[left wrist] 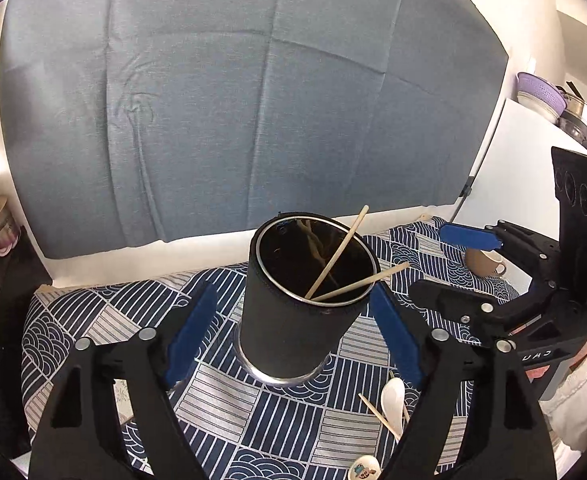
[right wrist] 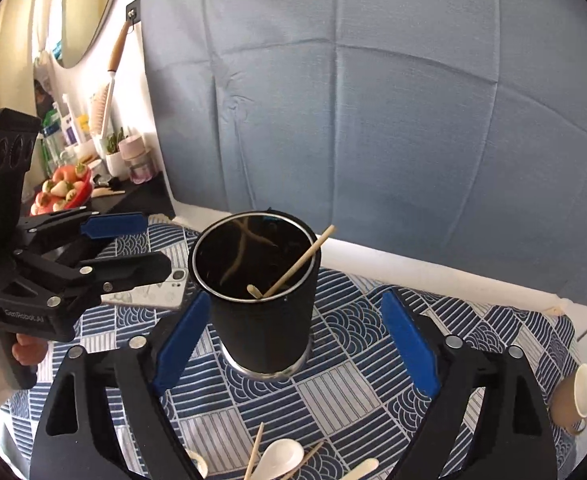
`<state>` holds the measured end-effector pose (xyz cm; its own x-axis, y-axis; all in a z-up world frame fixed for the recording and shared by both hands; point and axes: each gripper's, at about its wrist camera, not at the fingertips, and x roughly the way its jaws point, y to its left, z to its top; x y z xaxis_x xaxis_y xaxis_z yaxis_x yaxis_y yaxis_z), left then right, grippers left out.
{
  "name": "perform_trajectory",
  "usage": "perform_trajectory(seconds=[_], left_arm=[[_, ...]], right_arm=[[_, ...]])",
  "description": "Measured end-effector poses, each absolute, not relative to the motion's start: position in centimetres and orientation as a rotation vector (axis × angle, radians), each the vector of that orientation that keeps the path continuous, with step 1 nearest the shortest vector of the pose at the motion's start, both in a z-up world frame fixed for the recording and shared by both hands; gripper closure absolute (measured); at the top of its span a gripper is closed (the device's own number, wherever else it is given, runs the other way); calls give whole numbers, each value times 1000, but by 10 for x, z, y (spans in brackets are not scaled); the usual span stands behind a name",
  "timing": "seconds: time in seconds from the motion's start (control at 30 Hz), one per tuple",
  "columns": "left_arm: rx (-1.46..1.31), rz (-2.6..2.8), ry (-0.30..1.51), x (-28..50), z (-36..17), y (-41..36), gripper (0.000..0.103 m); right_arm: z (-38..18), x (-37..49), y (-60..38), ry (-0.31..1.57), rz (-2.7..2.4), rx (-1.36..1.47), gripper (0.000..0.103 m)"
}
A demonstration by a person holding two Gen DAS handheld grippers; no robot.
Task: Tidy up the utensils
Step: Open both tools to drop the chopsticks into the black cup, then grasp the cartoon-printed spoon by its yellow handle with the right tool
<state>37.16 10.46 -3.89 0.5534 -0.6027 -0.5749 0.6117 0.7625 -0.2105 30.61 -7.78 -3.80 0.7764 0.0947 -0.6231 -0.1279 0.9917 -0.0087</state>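
We find the black cup [left wrist: 301, 300] standing upright at centre frame in both wrist views, on the desk's blue-and-white patterned cloth [left wrist: 221, 396]. Its metal rim and metal base ring show; the inside is dark. Two wooden chopsticks [left wrist: 343, 258] lean in it, their tips poking over the rim toward the right of the left wrist view. In the right wrist view we make out one stick clearly against the right rim; the other shows only as a short end near the lower rim.

The left tool [left wrist: 293, 340] stands wide, its blue pads flanking the cup's lower half on either side without touching it. The right tool [right wrist: 297, 340] is likewise spread wide; the cup sits between its pads, nearer the left one, and we cannot tell whether that pad touches. Neither tool holds anything.

Lower right in the left wrist view: a white spoon [left wrist: 393, 398] lies on the cloth beside more loose chopsticks [left wrist: 379, 416], and a second spoon [left wrist: 363, 468] with a printed bowl at the bottom edge. The right wrist view shows white spoons and sticks along its bottom edge too.

Further out, a tan mug [right wrist: 577, 400] lies on its side at the right edge of the right wrist view. A phone [right wrist: 153, 290] rests on the cloth at left. A blue-grey backdrop cloth [left wrist: 233, 100] fills the upper frame.
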Motion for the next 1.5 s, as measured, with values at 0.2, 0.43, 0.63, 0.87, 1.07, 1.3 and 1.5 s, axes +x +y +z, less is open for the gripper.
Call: perform_trajectory(seconds=[0.2,0.43,0.63,0.87,1.07,1.3,1.5], left_arm=[[12,-706,726,365,-55,111,19],[54,-746,795,354,-80,108,19],[112,-804,869,338,-106,101,19],[191,-869,932,322,-131,93,19],[219,-926,980,314,-145,89,20],[305,-1001,1017,301,-157,79,33],[366,-1068,1055,290,-168,71,44]], right_arm=[[-42,294,-83,709,118,-71,16],[-62,270,-82,762,119,-73,15],[-83,247,-78,818,116,-73,15],[-106,223,-68,896,133,-87,15],[-126,207,-57,951,147,-92,15],[-142,193,-41,998,179,-97,15],[-157,186,-27,1040,238,-92,15]])
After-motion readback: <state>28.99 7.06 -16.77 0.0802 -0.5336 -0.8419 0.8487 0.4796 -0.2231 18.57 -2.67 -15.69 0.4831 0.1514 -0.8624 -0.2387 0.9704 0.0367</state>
